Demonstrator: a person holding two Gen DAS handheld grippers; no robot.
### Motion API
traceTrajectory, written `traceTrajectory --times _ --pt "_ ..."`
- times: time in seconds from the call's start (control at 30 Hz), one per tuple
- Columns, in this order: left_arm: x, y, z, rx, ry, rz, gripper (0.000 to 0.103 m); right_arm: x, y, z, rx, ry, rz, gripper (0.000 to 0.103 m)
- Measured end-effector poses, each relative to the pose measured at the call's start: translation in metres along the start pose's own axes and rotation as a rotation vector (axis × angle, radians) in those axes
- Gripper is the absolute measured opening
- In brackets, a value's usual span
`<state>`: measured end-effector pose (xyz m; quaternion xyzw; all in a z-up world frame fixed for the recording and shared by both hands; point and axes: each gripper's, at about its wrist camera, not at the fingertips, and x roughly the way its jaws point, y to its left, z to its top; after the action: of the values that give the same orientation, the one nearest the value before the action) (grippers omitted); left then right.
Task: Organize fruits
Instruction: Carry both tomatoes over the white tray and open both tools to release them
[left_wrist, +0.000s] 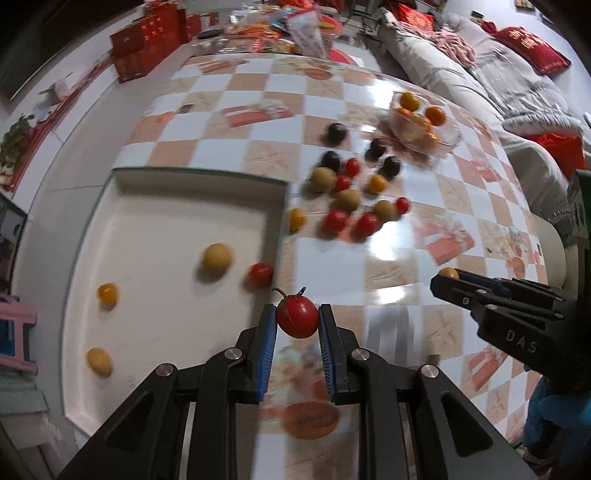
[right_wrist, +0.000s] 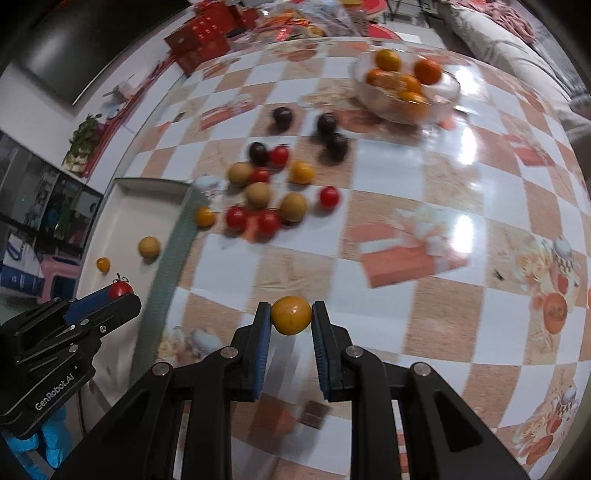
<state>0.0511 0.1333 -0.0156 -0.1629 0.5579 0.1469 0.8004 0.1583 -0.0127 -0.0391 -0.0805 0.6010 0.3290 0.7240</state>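
my left gripper (left_wrist: 297, 321) is clamped on a red cherry tomato (left_wrist: 297, 320) with its stem on, held just above the near right corner of the white tray (left_wrist: 155, 236). my right gripper (right_wrist: 291, 315) is pinched shut on a small orange fruit (right_wrist: 291, 315), raised over the checkered table (right_wrist: 424, 236) to the right of the tray. both loads sit at the very fingertips.

i judge this as the carry stage of sorting: two fruits are picked and neither is set down yet. in the tray already lie a tan round fruit (left_wrist: 217, 257), a second red tomato (left_wrist: 260, 272) and two small yellow-orange ones (left_wrist: 107, 294).

beyond the tray's right wall the unsorted heap (left_wrist: 351, 199) waits on the table: red tomatoes, tan fruits, yellow ones and several dark ones, loosely bunched. farther back stands a glass bowl (left_wrist: 448, 138) of oranges.

next, as i read it, each claw needs to travel over its chosen spot, lower close to the surface and ease open gently, since round fruit will likely roll. where the orange one belongs, tray or bowl, i cannot tell.
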Motion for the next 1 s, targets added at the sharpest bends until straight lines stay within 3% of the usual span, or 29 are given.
traceTrajectory --times 0.37,1.0 --pt "-0.007 0.073 -0.022 -0.111 0.004 0.057 0.024 0.017 0.070 0.006 -0.105 0.029 0.041 0.024" --pt "0.014 0.139 -0.059 -0.195 0.082 0.103 0.024 0.066 0.165 0.000 -0.236 0.140 0.103 0.024"
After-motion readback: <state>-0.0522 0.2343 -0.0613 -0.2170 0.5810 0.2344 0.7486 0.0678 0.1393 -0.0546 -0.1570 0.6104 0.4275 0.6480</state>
